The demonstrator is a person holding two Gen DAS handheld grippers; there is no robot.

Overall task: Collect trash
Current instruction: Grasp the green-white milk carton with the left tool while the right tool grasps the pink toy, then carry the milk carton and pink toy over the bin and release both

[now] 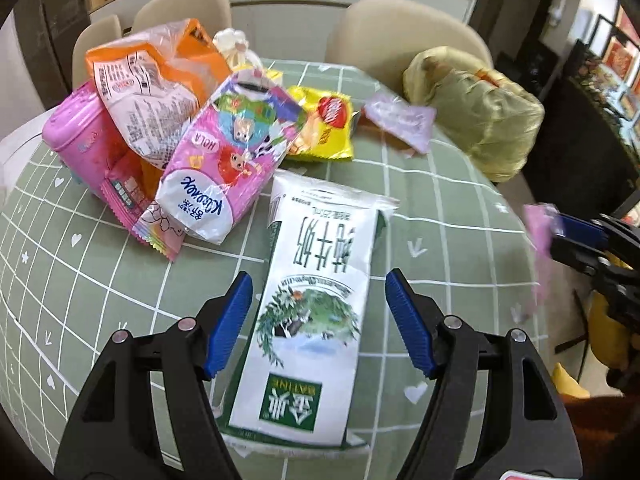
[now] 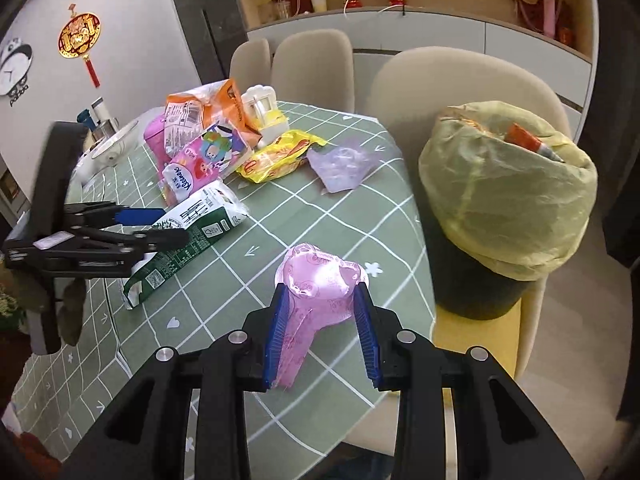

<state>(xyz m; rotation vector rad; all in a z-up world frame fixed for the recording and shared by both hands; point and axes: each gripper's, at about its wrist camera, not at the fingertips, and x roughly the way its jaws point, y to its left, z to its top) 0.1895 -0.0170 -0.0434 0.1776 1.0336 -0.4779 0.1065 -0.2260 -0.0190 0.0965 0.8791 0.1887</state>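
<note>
A white and green milk carton lies flat on the green checked tablecloth. My left gripper stands open astride it, with a small gap between each blue pad and the carton's sides. The right wrist view shows that gripper over the carton at the left. My right gripper is shut on a crumpled pink wrapper, held just above the table's near edge. In the left wrist view the right gripper and its pink wrapper are blurred at the right.
A dark bin lined with a yellow-green bag stands off the table's right edge. A pile at the back holds a Kleenex pack, an orange bag, a yellow snack bag and a purple wrapper. Beige chairs ring the table.
</note>
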